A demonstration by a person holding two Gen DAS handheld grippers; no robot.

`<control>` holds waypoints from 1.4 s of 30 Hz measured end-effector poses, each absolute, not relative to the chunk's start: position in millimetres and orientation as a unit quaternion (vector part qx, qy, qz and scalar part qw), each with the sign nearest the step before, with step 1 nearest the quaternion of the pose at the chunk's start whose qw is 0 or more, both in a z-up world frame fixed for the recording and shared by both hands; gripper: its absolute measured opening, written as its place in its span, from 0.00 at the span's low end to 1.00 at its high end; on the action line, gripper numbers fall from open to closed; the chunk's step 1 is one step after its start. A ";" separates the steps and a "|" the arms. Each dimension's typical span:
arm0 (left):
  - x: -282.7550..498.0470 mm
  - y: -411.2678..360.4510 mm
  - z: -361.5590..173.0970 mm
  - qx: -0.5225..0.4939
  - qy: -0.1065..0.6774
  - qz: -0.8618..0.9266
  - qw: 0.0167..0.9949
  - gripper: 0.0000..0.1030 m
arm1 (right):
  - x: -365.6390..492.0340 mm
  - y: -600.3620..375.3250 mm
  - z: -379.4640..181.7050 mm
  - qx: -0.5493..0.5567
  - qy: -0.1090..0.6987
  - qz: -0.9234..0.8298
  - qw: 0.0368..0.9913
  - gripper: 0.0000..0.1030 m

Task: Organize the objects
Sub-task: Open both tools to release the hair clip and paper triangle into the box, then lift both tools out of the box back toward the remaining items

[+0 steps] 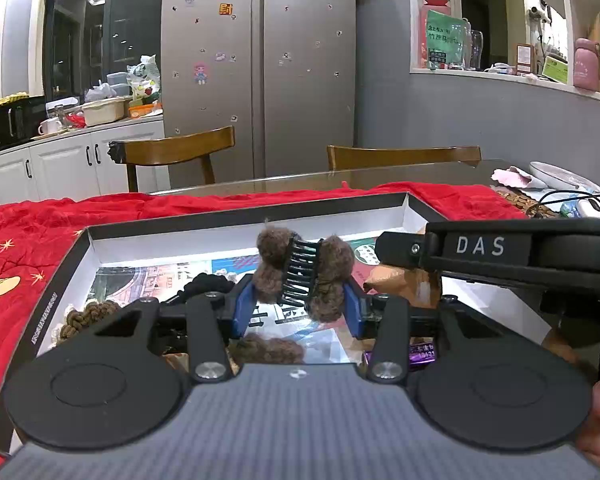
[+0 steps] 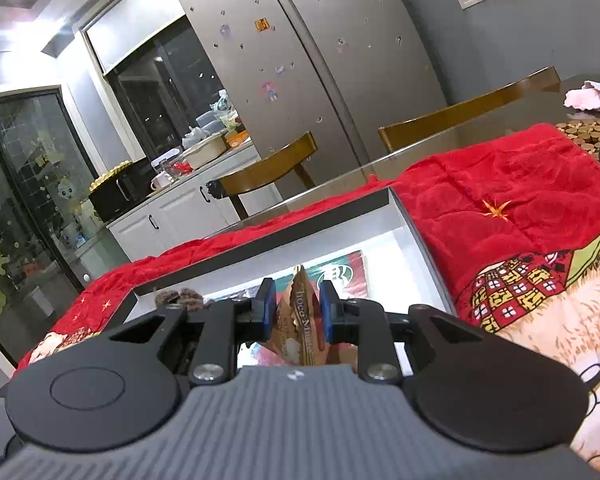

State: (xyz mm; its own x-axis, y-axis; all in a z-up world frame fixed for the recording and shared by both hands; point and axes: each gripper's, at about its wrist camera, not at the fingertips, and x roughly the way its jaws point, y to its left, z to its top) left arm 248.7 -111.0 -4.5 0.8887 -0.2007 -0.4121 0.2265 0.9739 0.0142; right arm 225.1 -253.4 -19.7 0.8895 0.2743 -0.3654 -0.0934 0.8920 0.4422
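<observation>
Left wrist view: left gripper (image 1: 300,304) fingers clamp furry hair clip (image 1: 305,276) above box (image 1: 244,216); right gripper (image 2: 298,314) fingers pinch snack packet (image 2: 300,320). Next, prob. lower & release both w/ care.

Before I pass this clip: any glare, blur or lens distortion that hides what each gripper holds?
Left wrist view: fisheye bends the box rim; sharp enough to show the left gripper clamping the furry brown hair claw. Right wrist view: tilted horizon, blown-out ceiling light at upper left, bright box floor; the right gripper pinching the brown snack packet stays readable.
</observation>
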 end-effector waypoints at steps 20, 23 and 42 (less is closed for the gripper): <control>224.7 -94.1 12.1 -0.016 0.143 -0.104 0.984 0.78 | 181.2 -274.3 29.0 0.241 0.143 0.070 0.957 0.81; 213.3 -91.3 30.8 -0.010 0.119 -0.105 0.987 0.79 | 169.8 -276.9 43.8 0.243 0.129 0.056 0.960 0.84; 63.8 -23.5 99.3 0.016 0.037 -0.048 0.998 0.81 | 97.4 -233.9 71.0 0.219 0.116 0.092 0.964 0.95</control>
State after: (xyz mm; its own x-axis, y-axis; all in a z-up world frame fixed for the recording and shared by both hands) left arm 63.8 -23.5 99.3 0.9927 -0.0942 -0.0759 0.0966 0.9949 0.0280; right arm 97.4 -233.9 71.0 0.9563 0.2278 -0.1833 -0.1261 0.8869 0.4445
